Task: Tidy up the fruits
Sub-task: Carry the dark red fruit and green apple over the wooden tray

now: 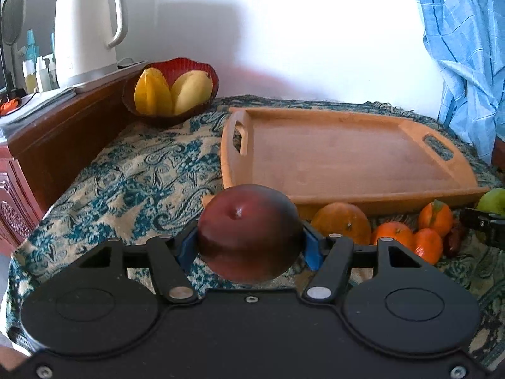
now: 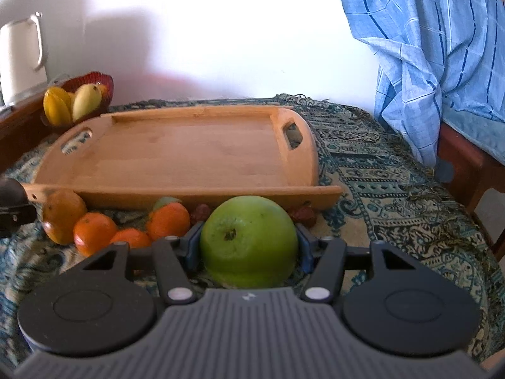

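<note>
The left gripper [image 1: 249, 246] clamps a smooth red apple [image 1: 249, 233]. The right gripper [image 2: 247, 248] clamps a round green apple [image 2: 249, 240], near the wooden tray [image 2: 176, 154].

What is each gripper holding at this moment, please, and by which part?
The left gripper clamps a dark red apple across its sides; the right gripper clamps a green apple likewise, both stem ends facing the cameras.

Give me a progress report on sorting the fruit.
Done: nothing yet; the tray is bare. In hand: the left gripper clamps a red apple, the right gripper a green apple. Left: the oranges lying before the tray, then both apples.
</note>
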